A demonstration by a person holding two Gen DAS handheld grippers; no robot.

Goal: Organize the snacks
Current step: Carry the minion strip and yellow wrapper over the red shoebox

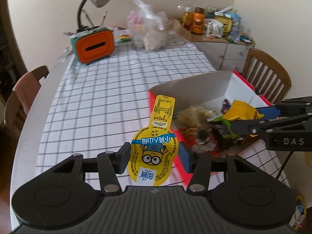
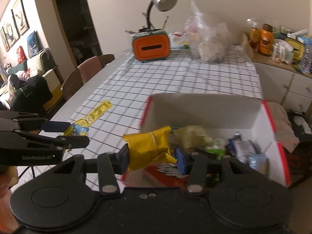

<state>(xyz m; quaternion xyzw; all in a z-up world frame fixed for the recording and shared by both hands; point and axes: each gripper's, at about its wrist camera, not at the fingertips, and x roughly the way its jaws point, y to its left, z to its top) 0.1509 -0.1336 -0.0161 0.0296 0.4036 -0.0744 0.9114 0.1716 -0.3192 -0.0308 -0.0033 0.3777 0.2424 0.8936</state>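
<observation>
While the red-and-white box on the checked tablecloth holds a jumble of snack packets, the left gripper is clamped on a yellow cartoon pouch beside it, and the right gripper pinches a yellow wrapper over its near corner.

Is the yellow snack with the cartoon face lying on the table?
No, the left gripper holds the yellow cartoon snack between its pads, raised above the checked tablecloth.

1 red box, 2 yellow snack packs, 1 desk lamp, 2 grippers
</observation>
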